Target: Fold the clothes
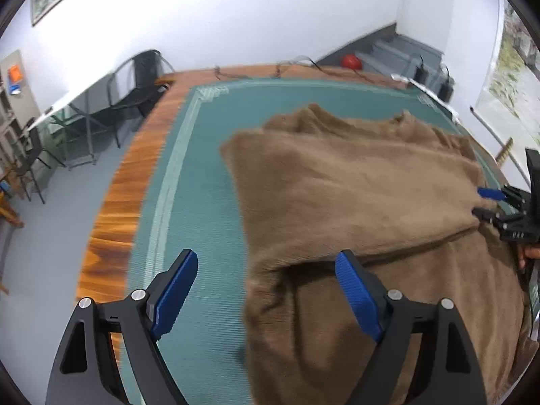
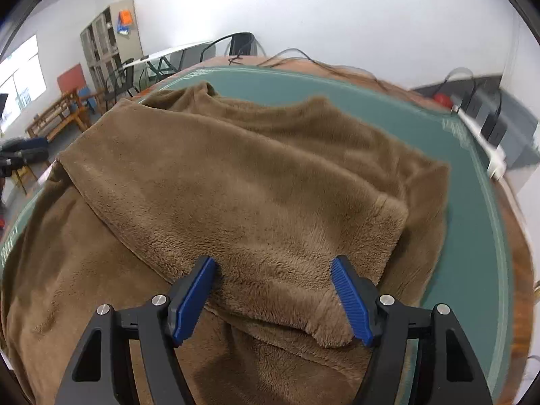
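Fleece garment (image 2: pixel 236 185), brown, lay on a green mat (image 1: pixel 202 185) covering a wooden table (image 1: pixel 114 209), one flap folded over its lower layer. Left gripper (image 1: pixel 266 290) stood released, one finger over the mat, the other at the garment's edge. Right gripper (image 2: pixel 273 290) stood released, its fingers (image 2: pixel 194 298) straddling the folded flap's hem.

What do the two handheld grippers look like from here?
Both match: the left gripper and right gripper have black, triangular-cutout arms with silver pivot bolts, ending in ribbed blue finger pads. No cables or markings show on either.
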The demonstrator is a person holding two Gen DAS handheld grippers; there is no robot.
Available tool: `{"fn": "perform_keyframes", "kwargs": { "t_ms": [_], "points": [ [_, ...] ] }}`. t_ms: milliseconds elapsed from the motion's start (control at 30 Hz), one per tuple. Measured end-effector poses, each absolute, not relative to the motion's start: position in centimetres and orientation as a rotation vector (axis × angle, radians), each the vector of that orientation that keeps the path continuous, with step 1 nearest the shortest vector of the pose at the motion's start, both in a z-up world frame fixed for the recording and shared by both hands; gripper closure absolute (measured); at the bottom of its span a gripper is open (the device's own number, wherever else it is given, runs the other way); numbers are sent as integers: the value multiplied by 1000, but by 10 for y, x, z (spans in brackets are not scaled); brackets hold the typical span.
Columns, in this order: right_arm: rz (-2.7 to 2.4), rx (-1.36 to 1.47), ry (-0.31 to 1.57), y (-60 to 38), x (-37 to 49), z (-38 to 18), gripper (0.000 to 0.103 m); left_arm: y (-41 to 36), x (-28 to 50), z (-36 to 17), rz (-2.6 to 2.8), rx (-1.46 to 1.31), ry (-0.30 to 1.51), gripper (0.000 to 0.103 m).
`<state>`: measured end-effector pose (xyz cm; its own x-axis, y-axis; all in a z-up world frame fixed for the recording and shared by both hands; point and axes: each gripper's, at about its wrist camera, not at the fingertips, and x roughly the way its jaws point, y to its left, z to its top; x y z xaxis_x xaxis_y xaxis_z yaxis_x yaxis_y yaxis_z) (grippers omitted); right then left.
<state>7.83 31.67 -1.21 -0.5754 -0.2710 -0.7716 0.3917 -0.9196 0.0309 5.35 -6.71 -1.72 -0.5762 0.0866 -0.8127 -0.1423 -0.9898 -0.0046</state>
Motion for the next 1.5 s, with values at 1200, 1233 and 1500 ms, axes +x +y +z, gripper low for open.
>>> {"fn": "perform_keyframes", "kwargs": {
  "t_ms": [1200, 1233, 1500],
  "points": [
    [-2350, 1012, 690, 333, 425, -10, 65, -59, 218, 3, 2717, -1325, 102, 16],
    [-2348, 1015, 696, 329, 422, -14, 66, -60, 221, 3, 2722, -1325, 102, 16],
    [-2622, 923, 559, 346, 405, 10, 88, -73, 275, -8, 2687, -1269, 143, 16]
  ]
}}
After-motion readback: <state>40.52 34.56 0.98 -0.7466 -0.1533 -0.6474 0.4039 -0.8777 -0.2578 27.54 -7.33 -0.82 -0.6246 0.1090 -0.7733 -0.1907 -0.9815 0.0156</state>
